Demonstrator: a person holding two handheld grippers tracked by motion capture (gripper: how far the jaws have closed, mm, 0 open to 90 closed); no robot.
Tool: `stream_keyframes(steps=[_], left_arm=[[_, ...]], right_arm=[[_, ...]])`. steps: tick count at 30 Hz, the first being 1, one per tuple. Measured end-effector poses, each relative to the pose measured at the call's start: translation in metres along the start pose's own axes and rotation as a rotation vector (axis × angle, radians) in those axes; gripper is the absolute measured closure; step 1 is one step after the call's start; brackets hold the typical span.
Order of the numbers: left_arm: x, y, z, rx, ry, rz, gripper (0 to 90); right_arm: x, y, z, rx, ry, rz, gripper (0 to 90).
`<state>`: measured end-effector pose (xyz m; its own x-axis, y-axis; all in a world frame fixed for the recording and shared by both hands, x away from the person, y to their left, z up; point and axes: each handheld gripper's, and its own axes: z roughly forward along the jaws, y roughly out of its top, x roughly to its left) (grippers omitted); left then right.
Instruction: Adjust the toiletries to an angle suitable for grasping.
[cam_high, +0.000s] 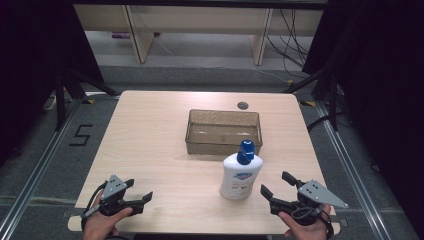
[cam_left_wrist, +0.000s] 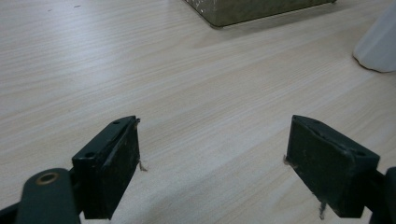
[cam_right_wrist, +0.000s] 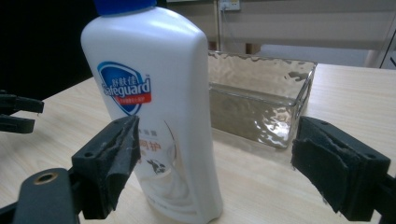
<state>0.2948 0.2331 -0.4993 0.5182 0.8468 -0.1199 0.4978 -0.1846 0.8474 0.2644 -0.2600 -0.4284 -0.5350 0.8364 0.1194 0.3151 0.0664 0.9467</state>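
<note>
Item: white soap bottle (cam_high: 238, 176), standing upright toward the worktop's (cam_high: 150, 150) near edge. I am holding my right gripper (cam_high: 276, 187) spread beside it, ready to grasp. My left gripper (cam_high: 138, 192) is idling spread near the near-left corner.

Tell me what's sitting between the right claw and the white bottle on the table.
Nothing: in the high view, bare tabletop separates the right claw from the white bottle. The claw is open and apart from it.

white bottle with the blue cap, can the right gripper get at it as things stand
Probably yes. The right gripper stands open just beside the white bottle, which stands upright on the table with bare wood between them. The clear tray sits behind the bottle, out of the way.
</note>
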Motion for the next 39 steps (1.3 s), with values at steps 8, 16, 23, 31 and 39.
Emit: stream_keyframes(steps=[8, 16, 23, 31, 39], left_arm=[[0.0, 0.0, 0.0, -0.003, 0.001, -0.002, 16.7], [0.001, 0.0, 0.0, -0.003, 0.003, 0.001, 16.8], [0.001, 0.0, 0.0, -0.002, 0.006, 0.001, 16.8], [0.001, 0.0, -0.001, -0.003, 0.006, -0.002, 16.8], [0.001, 0.0, -0.001, 0.004, 0.007, 0.001, 16.8]], right_arm=[[0.002, 0.004, 0.0, -0.016, 0.024, 0.0, 17.1], [0.007, 0.011, 0.0, -0.02, 0.032, -0.006, 18.4], [0.007, 0.016, 0.001, -0.027, 0.046, -0.054, 22.4], [0.011, 0.023, 0.0, -0.035, 0.049, -0.026, 24.1], [0.013, 0.031, 0.002, -0.045, 0.055, -0.053, 25.5]])
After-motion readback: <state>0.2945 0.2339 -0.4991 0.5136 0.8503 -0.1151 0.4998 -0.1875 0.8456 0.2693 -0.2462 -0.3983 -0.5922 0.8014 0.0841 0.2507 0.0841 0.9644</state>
